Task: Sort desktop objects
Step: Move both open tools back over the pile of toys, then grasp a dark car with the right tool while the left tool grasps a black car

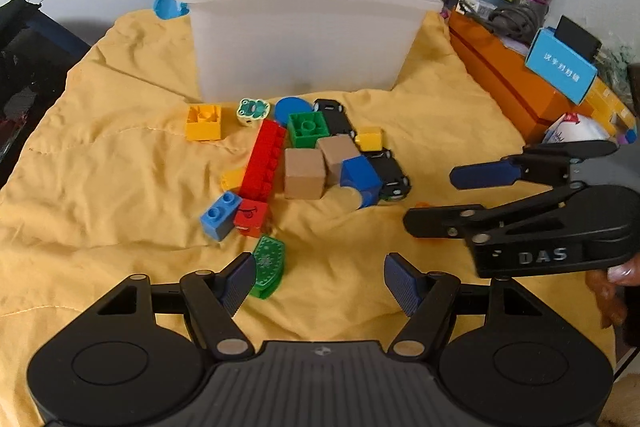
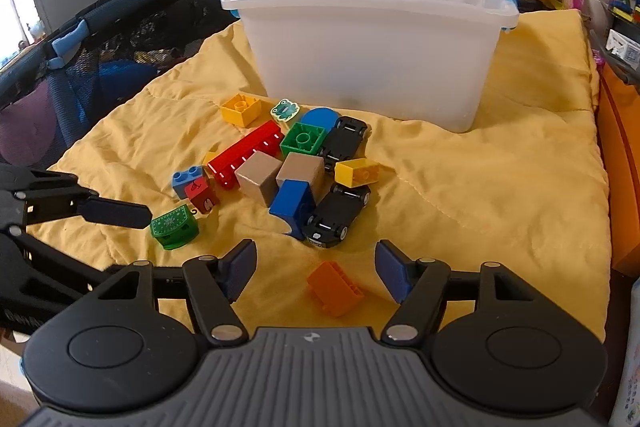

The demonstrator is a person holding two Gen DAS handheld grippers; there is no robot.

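Note:
A pile of toy blocks lies on the yellow cloth [image 1: 120, 167] in front of a translucent white bin [image 1: 296, 39]. In it are a long red brick [image 1: 266, 163], two tan cubes [image 1: 304, 173] and two black toy cars [image 2: 336, 217]. My left gripper [image 1: 320, 279] is open, and a green curved piece [image 1: 269, 267] lies just inside its left finger. My right gripper [image 2: 316, 267] is open too. An orange brick [image 2: 335, 289] lies on the cloth between its fingers, with a gap on each side. In the left wrist view the right gripper [image 1: 430, 201] comes in from the right.
An orange box [image 1: 508, 83] with a blue carton on it borders the cloth on the right. Bags and clutter stand behind the bin. A dark mesh cot [image 2: 100, 39] lies past the cloth's left edge. Bare cloth stretches to the right of the pile.

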